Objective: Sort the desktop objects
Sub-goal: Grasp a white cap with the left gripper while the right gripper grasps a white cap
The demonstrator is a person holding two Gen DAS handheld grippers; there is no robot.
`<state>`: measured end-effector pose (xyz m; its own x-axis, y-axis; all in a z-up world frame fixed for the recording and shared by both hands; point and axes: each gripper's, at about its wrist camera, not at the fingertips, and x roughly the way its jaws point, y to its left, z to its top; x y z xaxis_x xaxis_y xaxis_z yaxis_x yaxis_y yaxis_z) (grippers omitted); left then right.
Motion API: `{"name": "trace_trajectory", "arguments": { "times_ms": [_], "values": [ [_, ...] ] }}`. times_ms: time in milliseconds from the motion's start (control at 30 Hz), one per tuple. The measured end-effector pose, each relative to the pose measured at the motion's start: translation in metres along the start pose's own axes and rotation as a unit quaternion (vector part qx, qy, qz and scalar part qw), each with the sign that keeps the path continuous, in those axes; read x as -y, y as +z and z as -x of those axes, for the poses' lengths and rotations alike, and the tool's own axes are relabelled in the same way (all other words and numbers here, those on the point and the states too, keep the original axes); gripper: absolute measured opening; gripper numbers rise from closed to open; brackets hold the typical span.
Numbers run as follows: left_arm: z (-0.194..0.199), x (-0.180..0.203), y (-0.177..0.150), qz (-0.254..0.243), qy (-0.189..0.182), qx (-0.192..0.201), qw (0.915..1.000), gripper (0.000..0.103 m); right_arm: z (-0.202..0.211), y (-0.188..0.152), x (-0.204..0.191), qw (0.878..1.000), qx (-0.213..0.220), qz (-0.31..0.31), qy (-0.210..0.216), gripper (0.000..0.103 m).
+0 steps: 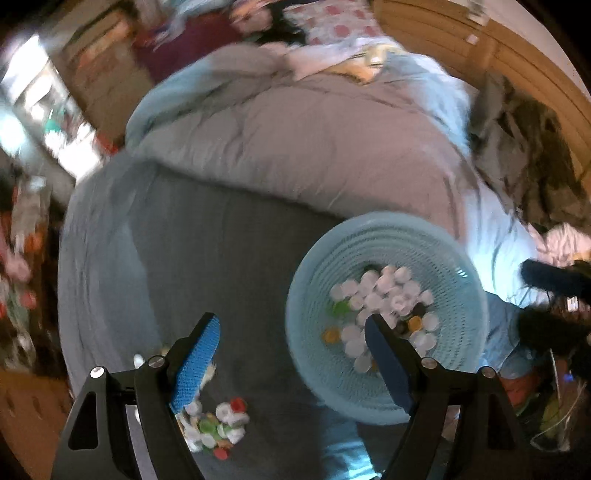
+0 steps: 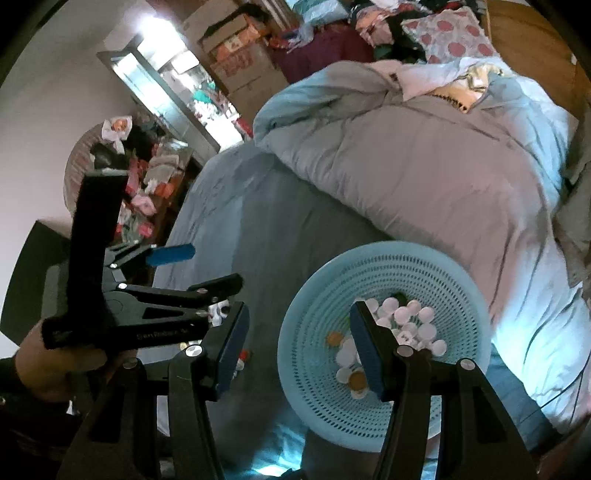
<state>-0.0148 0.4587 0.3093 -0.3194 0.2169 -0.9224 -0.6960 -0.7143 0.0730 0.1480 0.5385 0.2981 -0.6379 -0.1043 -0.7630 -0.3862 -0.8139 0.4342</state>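
Bottle caps (image 1: 218, 424) sit in a loose pile on the dark grey sheet (image 1: 229, 258), lower left of the left wrist view, just under my left gripper's blue-padded finger. Mostly white, a few red and green mixed in. More caps (image 1: 384, 306) lie inside the light blue perforated basket (image 1: 461, 266), lower right of centre in that view: mostly white, with a green one and a couple of orange ones. In the right wrist view the same basket (image 2: 443, 266) is lower centre-right, with white caps (image 2: 410, 325) and two orange-brown ones in the bottom.

My left gripper (image 1: 295, 354) is spread wide, nothing between the pads; one finger is over the loose pile, the other in front of the basket's near rim. I also see it from the side at mid left of the right wrist view (image 2: 207, 269), fingers well apart, held by a hand (image 2: 55, 369) at lower left.

My right gripper (image 2: 299, 350) is parted about halfway, and I see nothing between its pads; its right finger overlaps the basket interior, its left finger is over the sheet beside a few loose caps (image 2: 242, 360).

Further out, a rumpled grey-pink duvet (image 1: 314, 140) fills the upper centre of the left view, which is motion-blurred. Patterned pillow (image 2: 450, 33) at upper right, cardboard boxes (image 2: 236, 55) top centre.
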Motion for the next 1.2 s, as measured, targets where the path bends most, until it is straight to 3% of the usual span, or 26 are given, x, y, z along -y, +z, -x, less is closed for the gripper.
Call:
{"name": "trace_trajectory", "arguments": {
  "times_ms": [167, 333, 433, 600, 733, 933, 1067, 1133, 1200],
  "values": [
    [-0.044, -0.092, -0.082, 0.100, 0.009, -0.044, 0.9940, 0.085, -0.045, -0.009, -0.029, 0.998, -0.060, 0.026, -0.009, 0.055],
    [-0.080, -0.199, -0.211, 0.232, 0.038, -0.058, 0.9704, 0.084, -0.096, -0.028, -0.070, 0.990, -0.127, 0.058, -0.013, 0.055],
    [-0.090, -0.243, -0.276, 0.266, 0.055, -0.051, 0.9610, 0.084, -0.133, -0.044, -0.101, 0.981, -0.174, 0.080, -0.012, 0.055],
    [-0.117, -0.281, -0.357, 0.281, 0.051, -0.069, 0.9558, 0.084, -0.189, -0.065, -0.145, 0.969, -0.225, 0.104, -0.003, 0.055],
    [-0.133, -0.294, -0.379, 0.290, 0.044, -0.058, 0.9543, 0.084, -0.226, -0.080, -0.188, 0.961, -0.248, 0.123, 0.010, 0.055],
    [-0.150, -0.283, -0.377, 0.262, 0.011, -0.033, 0.9646, 0.083, -0.265, -0.087, -0.229, 0.952, -0.265, 0.153, 0.021, 0.055],
    [-0.160, -0.285, -0.376, 0.261, 0.010, -0.031, 0.9647, 0.083, -0.283, -0.080, -0.246, 0.950, -0.262, 0.167, 0.025, 0.055],
    [-0.166, -0.289, -0.381, 0.273, 0.007, -0.037, 0.9612, 0.068, -0.294, -0.076, -0.255, 0.950, -0.258, 0.172, 0.025, 0.055],
    [-0.174, -0.292, -0.382, 0.283, 0.005, -0.048, 0.9579, 0.035, -0.302, -0.073, -0.261, 0.951, -0.251, 0.177, 0.025, 0.055]
  ]
}}
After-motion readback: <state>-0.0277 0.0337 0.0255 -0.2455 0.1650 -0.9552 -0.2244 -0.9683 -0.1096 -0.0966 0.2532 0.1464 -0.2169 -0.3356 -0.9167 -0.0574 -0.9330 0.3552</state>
